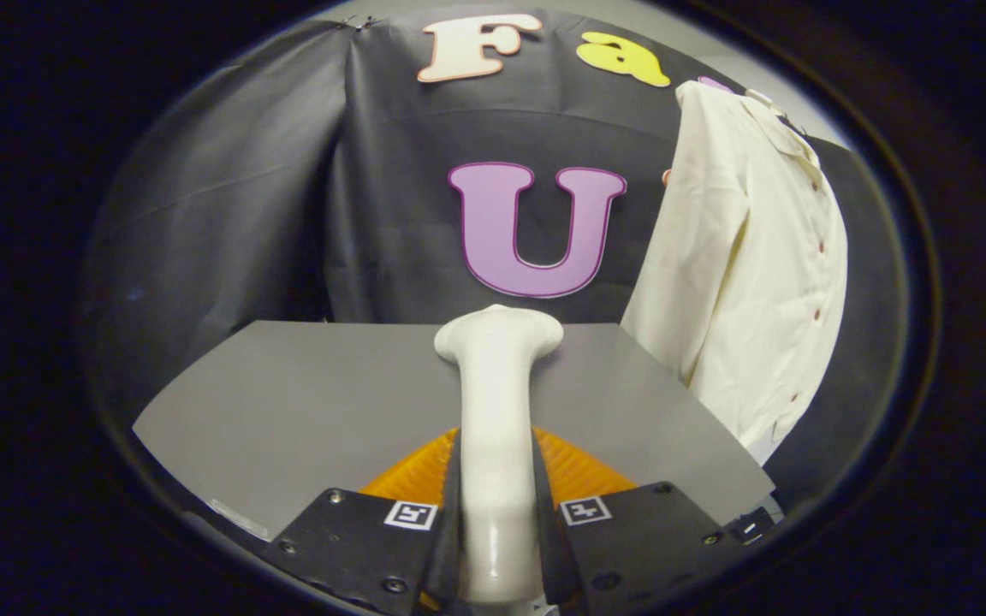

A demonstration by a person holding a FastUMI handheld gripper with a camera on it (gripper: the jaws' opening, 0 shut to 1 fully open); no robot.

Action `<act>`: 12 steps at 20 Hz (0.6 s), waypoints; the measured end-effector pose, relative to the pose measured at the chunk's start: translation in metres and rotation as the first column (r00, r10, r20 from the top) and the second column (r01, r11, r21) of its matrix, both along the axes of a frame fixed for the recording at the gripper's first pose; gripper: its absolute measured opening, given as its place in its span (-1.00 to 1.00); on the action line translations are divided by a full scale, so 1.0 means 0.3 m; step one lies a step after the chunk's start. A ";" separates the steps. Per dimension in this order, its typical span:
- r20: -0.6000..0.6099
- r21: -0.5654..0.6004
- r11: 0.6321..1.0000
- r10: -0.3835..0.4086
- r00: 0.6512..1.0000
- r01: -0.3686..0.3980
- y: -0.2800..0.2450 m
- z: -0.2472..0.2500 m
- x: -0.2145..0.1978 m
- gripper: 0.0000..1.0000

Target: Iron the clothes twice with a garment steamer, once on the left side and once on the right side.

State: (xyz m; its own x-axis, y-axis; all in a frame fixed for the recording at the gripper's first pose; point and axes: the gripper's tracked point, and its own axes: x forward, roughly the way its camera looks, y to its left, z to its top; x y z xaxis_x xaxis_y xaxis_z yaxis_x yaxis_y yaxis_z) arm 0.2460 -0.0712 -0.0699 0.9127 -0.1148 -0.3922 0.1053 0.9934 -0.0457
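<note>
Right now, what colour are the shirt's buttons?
Dark red, on the cream shirt beyond the gripper holding the steamer; gripper view.

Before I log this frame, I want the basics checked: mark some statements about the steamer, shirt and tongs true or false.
1. The tongs are shut on the white garment steamer. True.
2. The cream shirt lies flat on the grey table. False: it hangs upright beside the table, against the black cloth.
3. The steamer's head touches the shirt. False: it is apart from it.
4. The shirt has dark buttons down its front. True.
</note>
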 end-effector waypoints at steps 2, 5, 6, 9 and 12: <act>0.046 0.001 1.000 0.013 0.999 -0.013 0.004 0.021 -0.003 -0.28; 0.112 0.046 0.999 0.013 0.994 -0.018 0.001 0.051 -0.011 -0.30; 0.135 0.073 0.997 0.014 0.991 -0.024 0.005 0.063 -0.019 -0.30; 0.191 0.105 0.994 0.010 0.982 -0.031 -0.014 0.100 -0.046 -0.31; 0.284 0.098 0.994 0.013 0.959 -0.042 -0.057 0.188 -0.095 -0.33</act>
